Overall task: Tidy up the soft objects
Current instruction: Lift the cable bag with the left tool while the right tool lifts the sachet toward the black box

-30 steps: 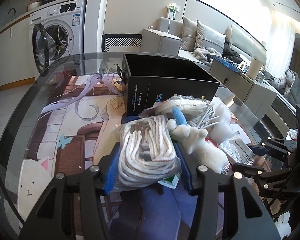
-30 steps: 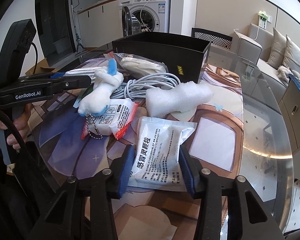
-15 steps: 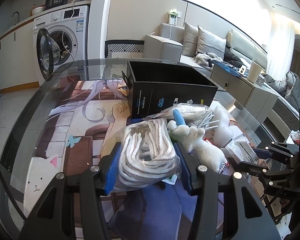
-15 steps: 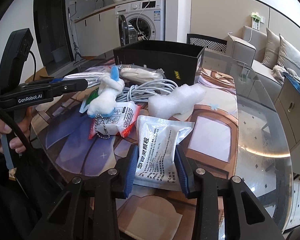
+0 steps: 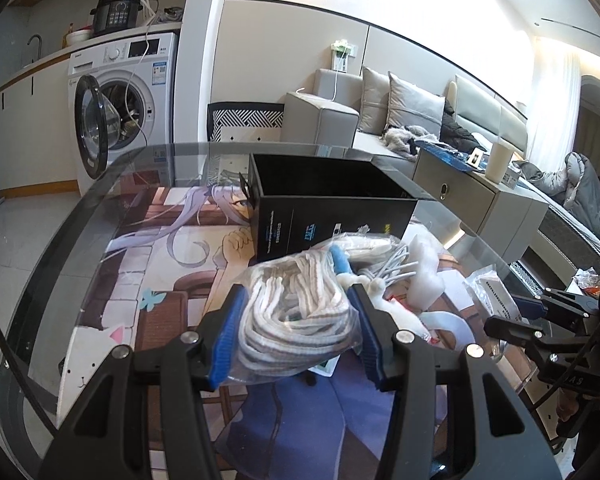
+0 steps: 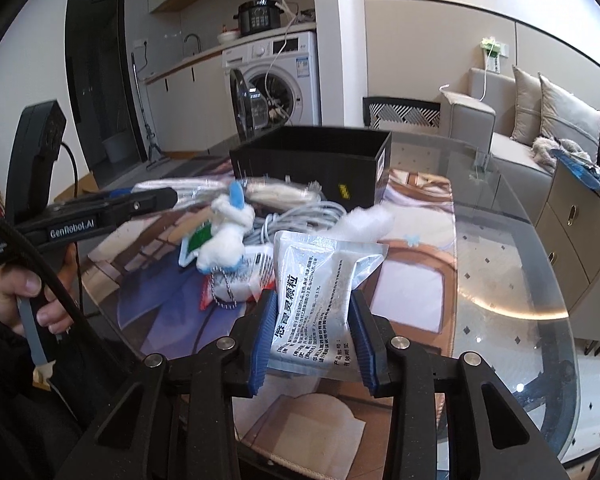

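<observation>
A clear bag of striped white cloth (image 5: 300, 312) sits clamped between the blue pads of the left gripper (image 5: 298, 330), lifted clear of the worktop (image 5: 112, 216); its bulk bulges forward and upward out of the fingers. In the right gripper (image 6: 314, 334) a silver printed sachet (image 6: 320, 280) is pinched by its lower part, its long axis running away from the fingers and tilted up, so most of the packet stands free above the glass. Both pairs of fingers are therefore clenched on a load, neither released.

The black open-topped box (image 5: 332, 204) stands straight ahead of both loads, across the leftover pile. From the left wrist view it lies directly beyond the cloth bag with its near wall facing the fingers; from the right wrist view it lies ahead and slightly left. The left hand looks the nearer of the two, and the judgement is that its bag would go in first, needing to clear the near wall before dropping.

Between hands and box remain a white plush toy with a blue ear (image 6: 228, 236), a coil of grey cable (image 6: 300, 216), a lump of white foam (image 6: 370, 220) and a red-edged packet (image 6: 240, 284), all crowded together on the printed mat (image 5: 148, 248).
</observation>
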Available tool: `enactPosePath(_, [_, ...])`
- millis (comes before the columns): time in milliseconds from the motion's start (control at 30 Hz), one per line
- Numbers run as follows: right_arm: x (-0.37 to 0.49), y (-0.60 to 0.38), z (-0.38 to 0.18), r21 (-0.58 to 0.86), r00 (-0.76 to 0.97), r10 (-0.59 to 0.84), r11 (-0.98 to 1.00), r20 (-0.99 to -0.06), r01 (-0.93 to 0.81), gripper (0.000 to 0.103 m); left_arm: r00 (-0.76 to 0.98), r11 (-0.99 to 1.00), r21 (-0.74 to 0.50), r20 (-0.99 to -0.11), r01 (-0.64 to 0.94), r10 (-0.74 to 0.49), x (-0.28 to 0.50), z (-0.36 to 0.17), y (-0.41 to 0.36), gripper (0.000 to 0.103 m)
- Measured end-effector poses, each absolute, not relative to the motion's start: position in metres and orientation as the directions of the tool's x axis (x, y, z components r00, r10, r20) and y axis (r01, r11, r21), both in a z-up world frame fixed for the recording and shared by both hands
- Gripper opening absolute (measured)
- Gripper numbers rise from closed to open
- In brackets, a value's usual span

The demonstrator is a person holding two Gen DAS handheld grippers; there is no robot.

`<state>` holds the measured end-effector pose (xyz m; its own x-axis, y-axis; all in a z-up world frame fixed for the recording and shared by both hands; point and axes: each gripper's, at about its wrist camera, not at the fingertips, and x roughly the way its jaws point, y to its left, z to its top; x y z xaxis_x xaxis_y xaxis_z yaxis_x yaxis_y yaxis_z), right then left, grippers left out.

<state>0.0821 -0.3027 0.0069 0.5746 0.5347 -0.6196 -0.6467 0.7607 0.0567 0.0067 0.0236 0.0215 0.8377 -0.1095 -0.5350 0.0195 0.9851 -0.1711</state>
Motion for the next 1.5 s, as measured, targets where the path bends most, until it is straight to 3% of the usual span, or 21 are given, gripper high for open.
enactPosePath(567, [0.083, -0.301, 0.040, 0.072, 0.629, 0.574, 0.766, -0.524, -0.639, 0.037, 0.884, 0.984, -0.175, -0.456, 0.024, -0.103, -0.006, 0.044, 0.024, 0.050])
enactPosePath(633, [0.083, -0.300, 0.043, 0.071, 0.635, 0.575, 0.767, -0.516, -0.638, 0.037, 0.887, 0.984, -0.178, -0.449, 0.030, -0.108, -0.005, 0.046, 0.024, 0.044])
enactPosePath(667, [0.084, -0.299, 0.045, 0.071, 0.637, 0.577, 0.767, -0.511, -0.638, 0.037, 0.887, 0.984, -0.177, -0.448, 0.030, -0.107, -0.005, 0.047, 0.023, 0.040])
enactPosePath(933, [0.083, -0.297, 0.049, 0.076, 0.637, 0.584, 0.764, -0.504, -0.640, 0.037, 0.864, 0.986, -0.160, -0.489, 0.044, -0.118, -0.002, 0.036, 0.022, 0.040])
enactPosePath(1033, [0.082, -0.299, 0.045, 0.082, 0.632, 0.581, 0.766, -0.513, -0.638, 0.037, 0.844, 0.986, -0.160, -0.523, 0.043, -0.122, -0.003, 0.027, 0.027, 0.043])
enactPosePath(1133, [0.083, -0.300, 0.044, 0.089, 0.632, 0.580, 0.769, -0.514, -0.634, 0.037, 0.828, 0.986, -0.162, -0.548, 0.032, -0.117, -0.006, 0.020, 0.034, 0.063])
enactPosePath(1500, [0.087, -0.299, 0.037, 0.099, 0.626, 0.579, 0.771, -0.522, -0.630, 0.037, 0.729, 0.980, -0.193, -0.676, -0.040, -0.103, 0.002, -0.017, 0.044, 0.071])
